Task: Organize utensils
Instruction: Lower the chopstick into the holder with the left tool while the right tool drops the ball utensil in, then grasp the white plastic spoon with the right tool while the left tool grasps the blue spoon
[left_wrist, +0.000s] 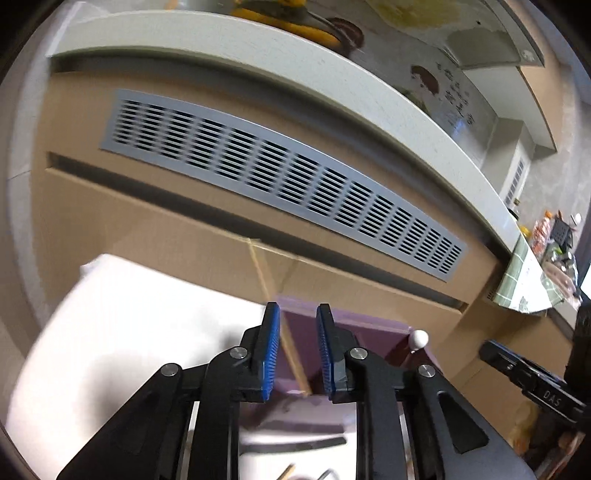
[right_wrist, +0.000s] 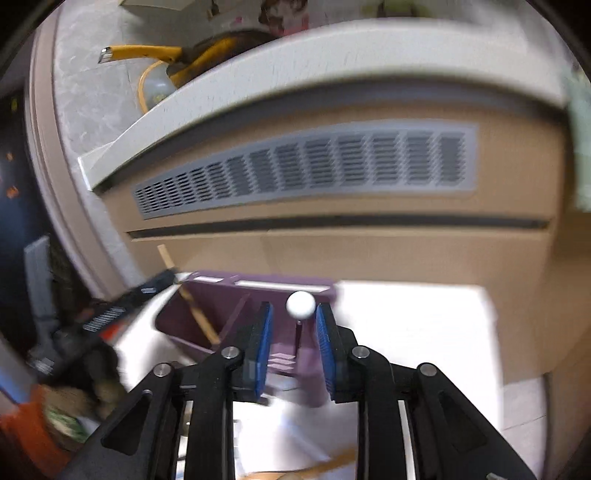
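A purple utensil holder (left_wrist: 369, 332) (right_wrist: 258, 291) with compartments stands on a white surface. My left gripper (left_wrist: 298, 306) is open above it. A wooden chopstick (left_wrist: 291, 358) runs up between its blue pads, close to the left pad, with a gap to the right one. In the right wrist view that chopstick (right_wrist: 195, 314) leans in the holder's left compartment, with the left gripper (right_wrist: 159, 284) by its upper part. My right gripper (right_wrist: 293, 305) is open around a dark red stick with a white ball top (right_wrist: 301, 304) (left_wrist: 420, 338), which stands in the holder clear of both pads. The right gripper (left_wrist: 517, 365) shows at the right edge.
Behind the holder is a tan cabinet front with a grey vent grille (left_wrist: 280, 184) (right_wrist: 306, 166) under a pale counter edge (left_wrist: 258, 48). A yellow-handled pan (right_wrist: 147, 53) sits on the counter. More utensils lie blurred on the white surface (left_wrist: 110, 332) near me (right_wrist: 332, 461).
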